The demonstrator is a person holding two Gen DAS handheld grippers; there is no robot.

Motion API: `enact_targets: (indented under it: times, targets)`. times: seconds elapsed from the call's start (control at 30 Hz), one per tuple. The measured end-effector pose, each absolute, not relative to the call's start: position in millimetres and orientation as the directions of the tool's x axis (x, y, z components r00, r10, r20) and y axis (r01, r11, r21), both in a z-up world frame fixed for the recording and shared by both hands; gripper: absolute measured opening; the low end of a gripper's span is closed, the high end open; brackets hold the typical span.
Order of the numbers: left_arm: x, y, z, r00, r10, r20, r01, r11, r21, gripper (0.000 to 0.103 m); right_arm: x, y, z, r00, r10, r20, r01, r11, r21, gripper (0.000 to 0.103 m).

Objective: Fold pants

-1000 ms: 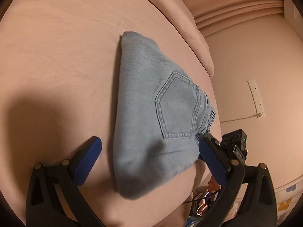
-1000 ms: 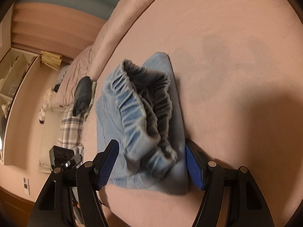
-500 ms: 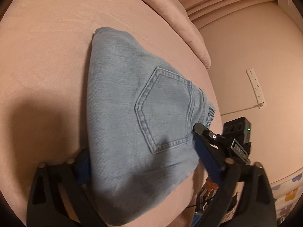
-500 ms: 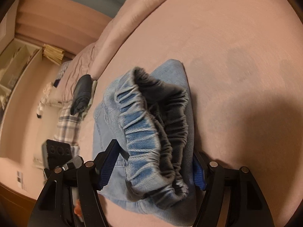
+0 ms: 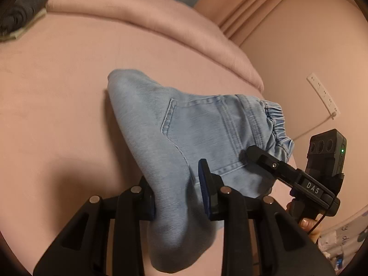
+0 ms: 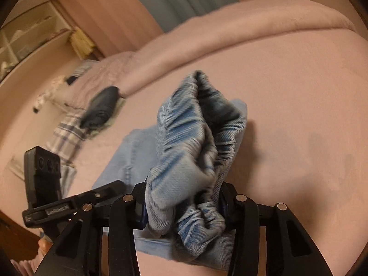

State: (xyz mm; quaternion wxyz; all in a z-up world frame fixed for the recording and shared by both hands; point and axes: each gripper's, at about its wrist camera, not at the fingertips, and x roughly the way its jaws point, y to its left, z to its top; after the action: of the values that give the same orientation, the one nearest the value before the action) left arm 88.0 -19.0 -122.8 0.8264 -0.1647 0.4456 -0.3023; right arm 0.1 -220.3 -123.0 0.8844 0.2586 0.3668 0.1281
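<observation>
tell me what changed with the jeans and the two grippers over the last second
Both grippers went from open, straddling the jeans, to shut on them. The left gripper now pinches the folded edge and the right gripper clamps the bunched elastic waistband, which has lifted off the bed. The far part of the jeans still lies folded on the bed, back pocket up, and the dark bundle has not moved.

White letters "DAS" stand on the black bar of the right gripper (image 5: 257,158), seen from the left wrist view. In the right wrist view, the black bar of the left gripper (image 6: 110,189) carries a small white label, too blurred to read with certainty. No other writing can be read.
</observation>
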Motion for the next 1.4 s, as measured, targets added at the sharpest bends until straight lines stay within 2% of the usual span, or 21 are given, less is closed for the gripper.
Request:
enact_targets:
  times: [0.27,0.47,0.53,0.6,0.63,0.7,0.77,0.8,0.87,1.0,1.07,1.1,1.13,1.2,1.27,1.33,1.4]
  targets:
    - [140,29,-101,0.535,-0.569,-0.624,0.310,0.820,-0.481,0.027,69,-185,-106,0.713,0.473,-0.518,-0.136,0.818,0.559,0.044]
    - [196,68,-110,0.575,-0.524,-0.629,0.231,0.841,-0.490,0.028,123,-153,-107,0.714,0.497,-0.494,-0.176,0.810,0.560,0.044]
    - [214,73,-120,0.559,-0.494,-0.666,0.193,0.858,-0.476,0.032,142,-146,-116,0.697,0.494,-0.520,-0.170,0.818,0.550,0.046]
    - [232,79,-141,0.514,-0.468,-0.719,0.115,0.868,-0.482,0.056,161,-143,-139,0.629,0.488,-0.606,-0.093,0.820,0.564,0.049]
    - [236,83,-151,0.493,-0.444,-0.748,0.073,0.878,-0.473,0.058,165,-144,-151,0.594,0.479,-0.647,-0.049,0.823,0.565,0.058]
    - [234,96,-163,0.476,-0.424,-0.770,0.028,0.883,-0.468,0.060,162,-154,-171,0.560,0.443,-0.700,0.020,0.837,0.547,0.061]
    - [223,110,-159,0.502,-0.414,-0.759,0.016,0.882,-0.471,0.065,152,-168,-176,0.556,0.501,-0.663,-0.001,0.798,0.602,0.062]
    - [218,115,-155,0.521,-0.394,-0.757,0.014,0.891,-0.454,0.069,146,-177,-175,0.557,0.510,-0.656,-0.003,0.791,0.612,0.067]
    - [206,124,-142,0.569,-0.354,-0.742,0.015,0.907,-0.422,0.069,134,-188,-163,0.577,0.481,-0.660,0.003,0.807,0.591,0.070]
    - [180,114,-115,0.638,-0.354,-0.684,0.090,0.916,-0.391,0.069,118,-189,-119,0.689,0.351,-0.634,-0.046,0.894,0.445,0.070]
    - [182,91,-105,0.641,-0.384,-0.665,0.176,0.917,-0.359,0.069,118,-167,-101,0.717,0.353,-0.601,-0.140,0.918,0.372,0.070]
    - [181,77,-104,0.634,-0.392,-0.666,0.219,0.918,-0.331,0.069,120,-154,-97,0.723,0.358,-0.591,-0.182,0.924,0.337,0.065]
    - [182,66,-107,0.624,-0.396,-0.674,0.252,0.918,-0.306,0.069,123,-143,-97,0.724,0.353,-0.593,-0.203,0.930,0.307,0.053]
    - [185,43,-125,0.576,-0.390,-0.718,0.278,0.920,-0.277,0.069,124,-119,-111,0.683,0.325,-0.654,-0.239,0.946,0.220,0.041]
    - [186,31,-149,0.540,-0.345,-0.768,0.263,0.936,-0.235,0.069,124,-108,-128,0.657,0.292,-0.695,-0.236,0.955,0.178,0.039]
    - [180,24,-155,0.585,-0.313,-0.749,0.276,0.944,-0.179,0.070,118,-93,-151,0.618,0.247,-0.747,-0.274,0.957,0.090,0.037]
    - [184,23,-153,0.574,-0.300,-0.762,0.268,0.948,-0.172,0.070,108,-82,-154,0.666,0.182,-0.724,-0.308,0.950,-0.045,0.037]
